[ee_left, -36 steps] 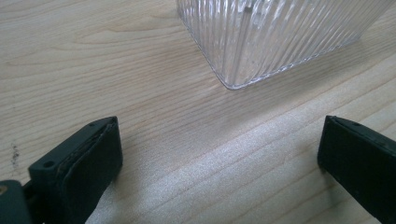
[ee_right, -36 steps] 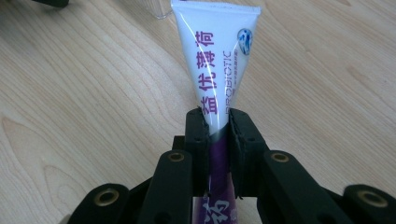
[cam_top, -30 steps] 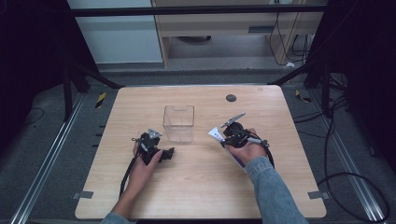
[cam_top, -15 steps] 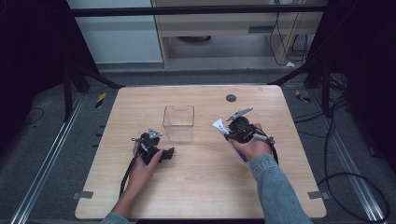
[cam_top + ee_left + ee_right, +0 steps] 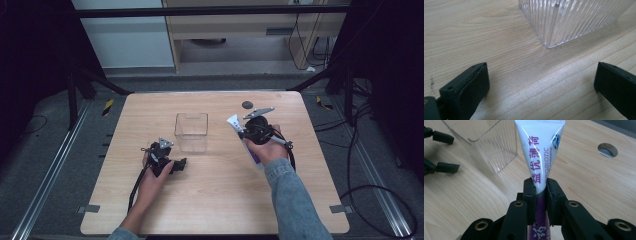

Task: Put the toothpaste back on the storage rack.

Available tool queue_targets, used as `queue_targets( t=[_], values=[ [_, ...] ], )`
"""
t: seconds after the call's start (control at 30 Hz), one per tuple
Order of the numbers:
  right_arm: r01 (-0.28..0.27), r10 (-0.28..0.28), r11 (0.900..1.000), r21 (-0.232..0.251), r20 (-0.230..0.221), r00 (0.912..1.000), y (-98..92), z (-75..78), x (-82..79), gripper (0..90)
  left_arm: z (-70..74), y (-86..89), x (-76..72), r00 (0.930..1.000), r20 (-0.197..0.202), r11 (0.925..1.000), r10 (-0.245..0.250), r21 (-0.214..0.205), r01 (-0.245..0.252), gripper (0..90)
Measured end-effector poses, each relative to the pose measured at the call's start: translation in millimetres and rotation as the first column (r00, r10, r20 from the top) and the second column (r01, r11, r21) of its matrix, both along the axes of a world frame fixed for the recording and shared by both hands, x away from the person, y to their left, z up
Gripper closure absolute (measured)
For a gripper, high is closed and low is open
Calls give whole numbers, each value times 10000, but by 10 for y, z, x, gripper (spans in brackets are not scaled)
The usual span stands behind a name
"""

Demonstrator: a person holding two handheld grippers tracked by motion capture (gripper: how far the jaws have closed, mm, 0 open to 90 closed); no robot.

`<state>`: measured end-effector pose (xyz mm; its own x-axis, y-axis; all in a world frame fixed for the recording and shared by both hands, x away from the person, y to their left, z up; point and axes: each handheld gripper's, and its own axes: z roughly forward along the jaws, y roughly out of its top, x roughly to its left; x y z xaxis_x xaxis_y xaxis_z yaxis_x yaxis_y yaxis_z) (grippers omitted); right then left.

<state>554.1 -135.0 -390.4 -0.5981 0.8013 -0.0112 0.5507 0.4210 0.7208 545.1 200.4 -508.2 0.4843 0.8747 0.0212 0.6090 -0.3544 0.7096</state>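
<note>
Right gripper (image 5: 541, 195) is clamped mid-body on the toothpaste tube (image 5: 540, 150), which is held above the table with its long axis running toward the clear bin (image 5: 191, 131), just to the gripper's left. Left gripper (image 5: 169, 162) rests beside the bin, jaws apart and empty. The right hand is the nearer one for the drop.

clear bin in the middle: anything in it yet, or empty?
Empty. In the high view the clear ribbed container shows only table through its walls; the toothpaste tube is outside it, clamped in the right tool.
</note>
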Motion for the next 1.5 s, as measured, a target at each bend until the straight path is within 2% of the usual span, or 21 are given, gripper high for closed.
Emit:
queue_targets(
  t=[0.23, 0.4, 0.5, 0.8, 1.13, 1.3, 1.5],
  values=[
    [171, -175, 9997, 151, 272, 9995, 91, 1, 56, 793, 0, -3, 0, 10000, 7, 10000, 31, -11, -31, 0],
    [477, -496, 9981, 380, 483, 9976, 168, 22, 103, 793, -1, -12, 1, 9999, 7, 9999, 129, -11, -129, 0],
    [606, -625, 9977, 317, 624, 9961, 200, 35, 109, 793, -1, -16, 4, 9999, 7, 9999, 147, -32, -147, 0],
    [1056, -1069, 9941, 245, 621, 9923, 285, 71, 110, 793, -1, -23, 17, 9999, 6, 9999, 142, -27, -142, 0],
    [806, -828, 9964, 267, 963, 9919, 483, 214, 124, 793, -2, -26, 19, 9999, 31, 9999, 157, -43, -157, 0],
    [622, -646, 9978, 233, 1201, 9907, 582, 335, 189, 793, -3, -29, 20, 9998, 30, 9998, 183, -56, -183, 0],
    [573, -618, 9977, 375, 1330, 9892, 655, 403, 243, 793, -2, -28, 19, 9998, 31, 9998, 173, -40, -173, 0]
  ],
)
